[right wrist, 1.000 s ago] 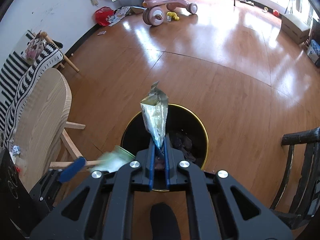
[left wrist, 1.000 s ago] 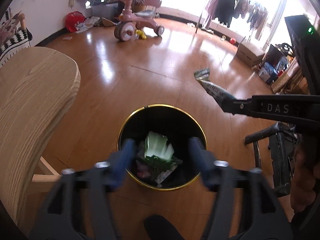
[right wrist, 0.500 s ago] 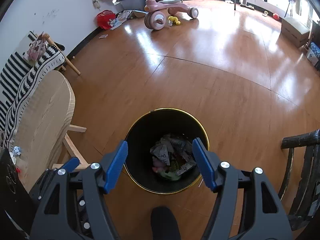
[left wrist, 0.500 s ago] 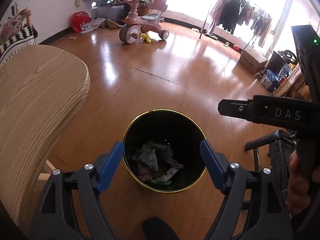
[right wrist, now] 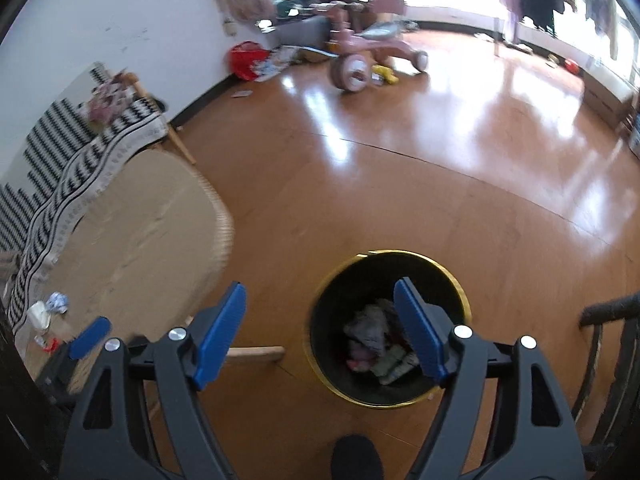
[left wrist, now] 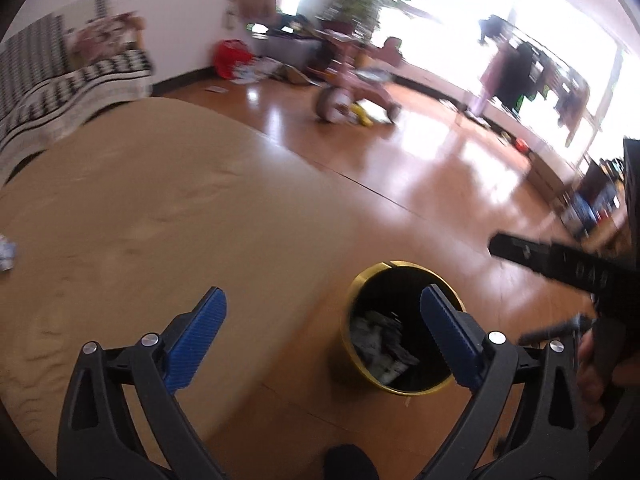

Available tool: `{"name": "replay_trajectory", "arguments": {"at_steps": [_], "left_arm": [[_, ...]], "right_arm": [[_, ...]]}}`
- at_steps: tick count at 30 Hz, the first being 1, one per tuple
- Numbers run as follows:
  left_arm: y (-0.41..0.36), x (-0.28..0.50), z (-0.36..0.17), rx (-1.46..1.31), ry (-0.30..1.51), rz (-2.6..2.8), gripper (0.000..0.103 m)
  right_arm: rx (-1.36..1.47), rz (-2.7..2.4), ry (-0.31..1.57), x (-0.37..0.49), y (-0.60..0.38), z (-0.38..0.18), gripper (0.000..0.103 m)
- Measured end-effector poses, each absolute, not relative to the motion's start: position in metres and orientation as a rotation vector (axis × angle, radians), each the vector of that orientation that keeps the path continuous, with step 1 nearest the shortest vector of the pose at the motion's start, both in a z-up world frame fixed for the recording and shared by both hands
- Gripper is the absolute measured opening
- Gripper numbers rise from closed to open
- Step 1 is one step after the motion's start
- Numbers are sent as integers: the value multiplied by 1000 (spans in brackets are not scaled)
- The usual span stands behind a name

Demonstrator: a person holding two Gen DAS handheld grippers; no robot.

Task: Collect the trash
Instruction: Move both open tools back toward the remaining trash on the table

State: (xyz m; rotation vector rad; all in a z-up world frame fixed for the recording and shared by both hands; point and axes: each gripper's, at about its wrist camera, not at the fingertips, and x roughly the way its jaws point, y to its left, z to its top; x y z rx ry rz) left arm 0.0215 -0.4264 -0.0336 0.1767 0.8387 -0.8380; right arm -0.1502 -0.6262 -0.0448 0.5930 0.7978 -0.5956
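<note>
**Blue pads spread, both claws empty above the bin**

Blue ribbed pads stand wide apart on the left gripper (left wrist: 323, 338), and nothing sits between them; it is released. The right gripper (right wrist: 320, 334) is likewise spread and carries nothing. From the right wrist view, the black bin (right wrist: 460, 292) with its gold rim lies at about 5 o'clock of centre, just under the right-hand pad, and holds a heap of crumpled wrappers (right wrist: 374, 340). In the left wrist view the same bin sits at 4 o'clock, beside the edge of the pale wooden table (left wrist: 140, 220), which fills the 9 o'clock half.

More trash looks to remain: small crumpled scraps (right wrist: 48, 312) lie on the table at 8 o'clock of the right view, near the striped cloth (right wrist: 80, 168), and a pale scrap shows at the 9 o'clock edge of the left view. Judged from this, the next step is a reach back to the table.

Both views are blurred, which suggests quick movement. A hasty swing could clip the table edge or knock the other gripper, as the two work close together. Light scraps could slip from pads that close off-centre, or be pushed along the smooth tabletop and onto the floor (right wrist: 400, 200).
</note>
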Motion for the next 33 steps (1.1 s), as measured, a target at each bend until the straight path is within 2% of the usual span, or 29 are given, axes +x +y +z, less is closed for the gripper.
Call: {"name": "replay_trajectory", "arguments": {"at_steps": [8,20,26,33], "left_arm": [[-297,87,-4,67,801,-579,96],[-95,158,-13,-68,825,-202,96],[-41,184,-25,-141,863,-95,96],[-27,214,-49,-223,929,-42,96]], "right_arm": [[470,-415,827,-62,-537,-28,75],[280,-156,887,54,-371,-28,75],[205,-46,919,91,-302,-43,75],[83,37,949,119,-244,-62,75]]}}
